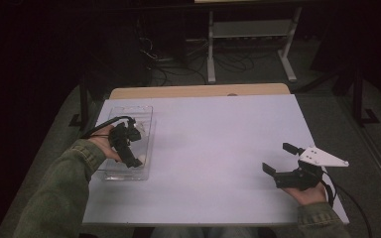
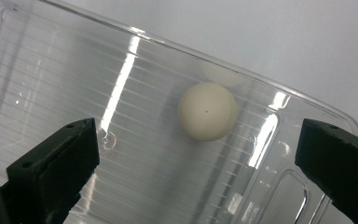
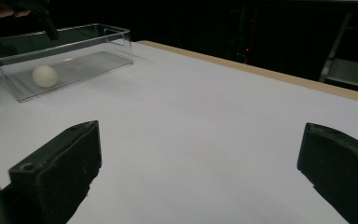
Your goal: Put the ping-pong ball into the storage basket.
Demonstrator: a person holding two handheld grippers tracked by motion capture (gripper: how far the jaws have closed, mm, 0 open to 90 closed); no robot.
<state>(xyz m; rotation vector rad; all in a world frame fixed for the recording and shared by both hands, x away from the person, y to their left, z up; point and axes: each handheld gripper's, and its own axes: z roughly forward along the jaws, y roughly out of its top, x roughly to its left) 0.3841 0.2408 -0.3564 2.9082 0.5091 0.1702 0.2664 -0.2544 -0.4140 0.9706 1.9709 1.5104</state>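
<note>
A white ball (image 2: pixel 208 111) lies on the floor of a clear plastic box (image 2: pixel 51 70), close to one of its walls. My left gripper (image 2: pixel 196 158) hangs just above it, pointing down into the box, jaws wide apart and touching nothing. From above, the left gripper (image 1: pixel 130 148) is over the box (image 1: pixel 129 106) at the table's left. My right gripper (image 1: pixel 280 158) rests open near the front right, nothing between its jaws. From the right gripper (image 3: pixel 200 158), the ball (image 3: pixel 44 75) sits in the box (image 3: pixel 98 46) at the far left.
The white tabletop (image 1: pixel 218 139) has a wooden strip along its far edge (image 1: pixel 198 91). Behind the table stand a white metal frame (image 1: pixel 250 29) and loose cables on a dark floor. The surroundings are dim.
</note>
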